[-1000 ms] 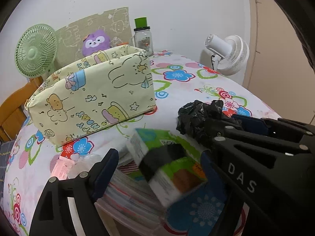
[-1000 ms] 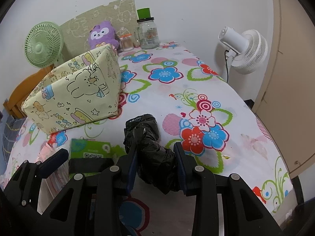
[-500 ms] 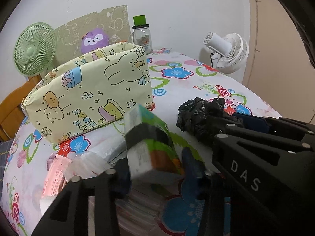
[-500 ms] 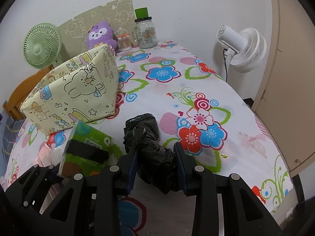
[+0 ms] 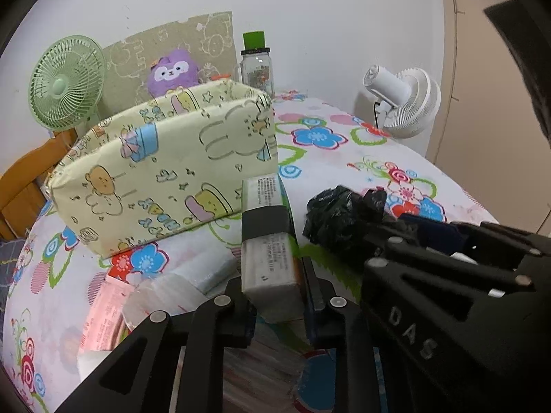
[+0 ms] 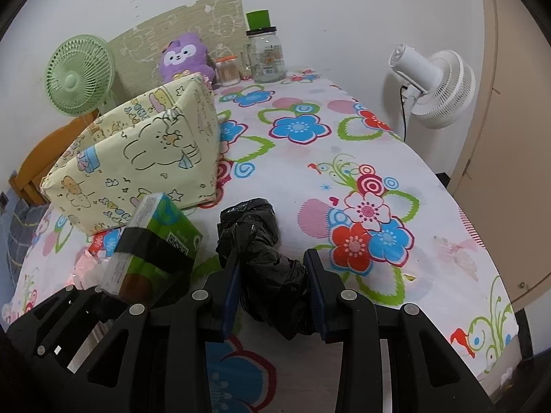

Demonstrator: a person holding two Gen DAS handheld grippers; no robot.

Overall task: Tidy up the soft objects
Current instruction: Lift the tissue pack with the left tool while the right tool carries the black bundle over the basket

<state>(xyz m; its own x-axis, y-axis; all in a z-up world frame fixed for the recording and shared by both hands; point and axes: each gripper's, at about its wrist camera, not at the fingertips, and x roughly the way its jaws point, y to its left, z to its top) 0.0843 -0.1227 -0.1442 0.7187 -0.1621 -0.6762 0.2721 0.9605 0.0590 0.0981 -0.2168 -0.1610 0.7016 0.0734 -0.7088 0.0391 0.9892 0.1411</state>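
The left gripper (image 5: 275, 296) is pinching a green tissue pack (image 5: 267, 237) on edge, lifting it above the near left of the table (image 6: 344, 130), just in front of the yellow fabric box (image 5: 165, 175). To its right, the right gripper (image 6: 273, 285) is clamping a crumpled black bag (image 6: 261, 254), which is resting on the floral cloth. Clear-wrapped packs (image 5: 172, 282) are lying below the tissue pack.

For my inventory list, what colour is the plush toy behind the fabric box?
Purple, with a white face; the plush toy shows best in the right wrist view.
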